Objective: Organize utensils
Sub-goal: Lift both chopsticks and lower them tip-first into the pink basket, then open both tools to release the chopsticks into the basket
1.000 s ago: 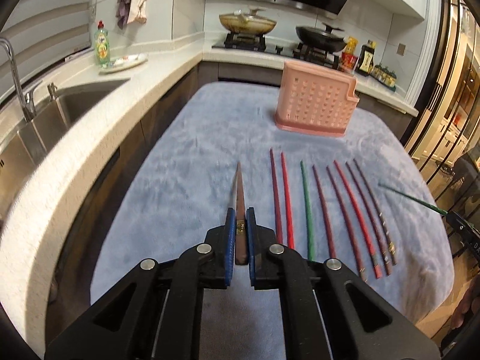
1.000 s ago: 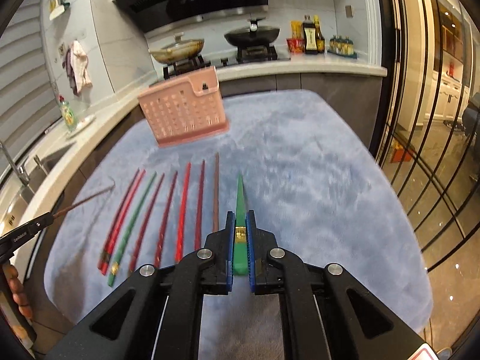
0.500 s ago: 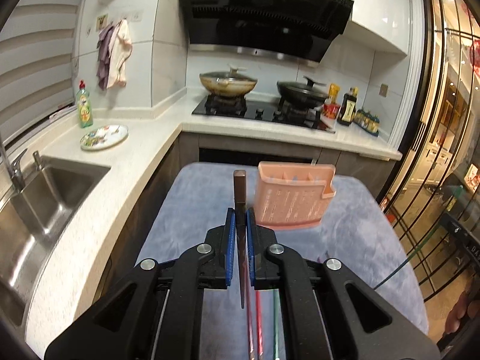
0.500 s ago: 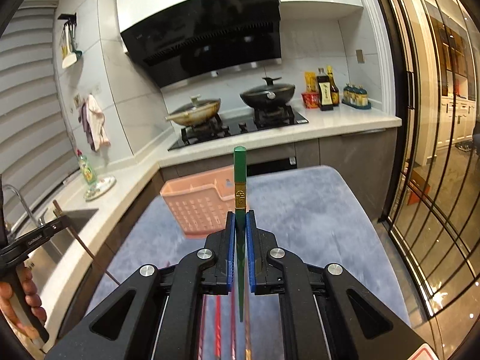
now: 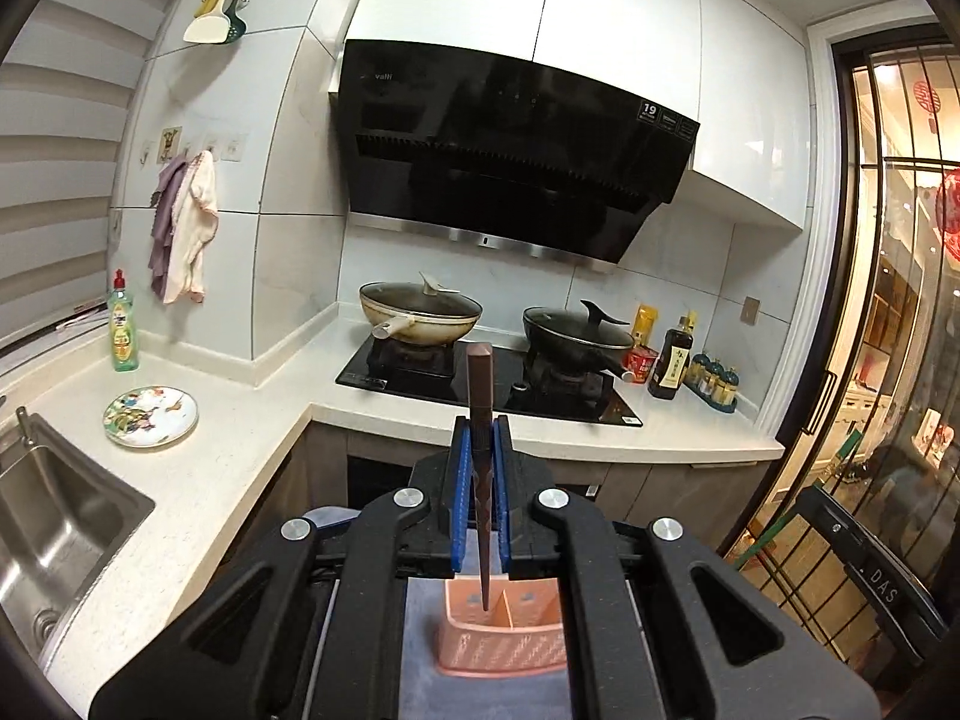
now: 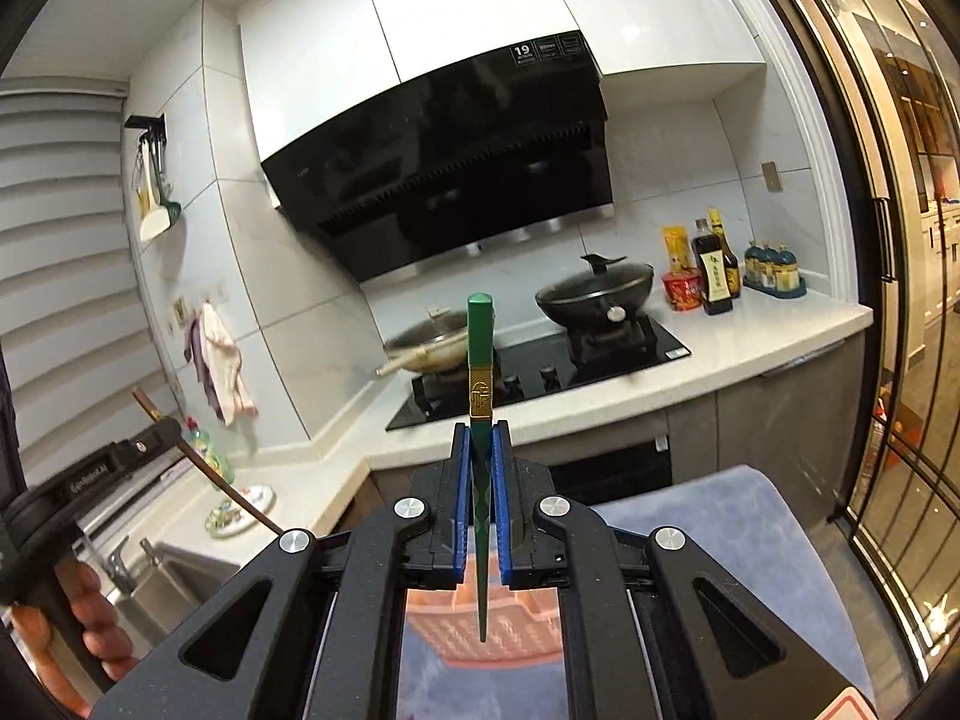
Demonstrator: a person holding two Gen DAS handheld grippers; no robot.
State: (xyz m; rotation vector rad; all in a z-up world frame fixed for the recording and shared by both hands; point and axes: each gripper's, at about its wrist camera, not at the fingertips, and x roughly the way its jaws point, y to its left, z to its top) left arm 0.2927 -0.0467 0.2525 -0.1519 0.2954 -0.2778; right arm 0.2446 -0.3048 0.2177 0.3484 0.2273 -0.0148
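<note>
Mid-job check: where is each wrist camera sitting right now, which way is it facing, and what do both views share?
Left wrist: on the left tool, facing the stove wall; its arms show, clamping a brown chopstick upright over the pink holder.
Right wrist: on the right tool, facing the same wall; it clamps a green chopstick; the person's left hand shows.
Shared: holder, black wok, range hood.

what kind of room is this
A home kitchen, most likely: a black range hood hangs over a stove with two lidded pans, and a steel sink is set in the white counter.
</note>
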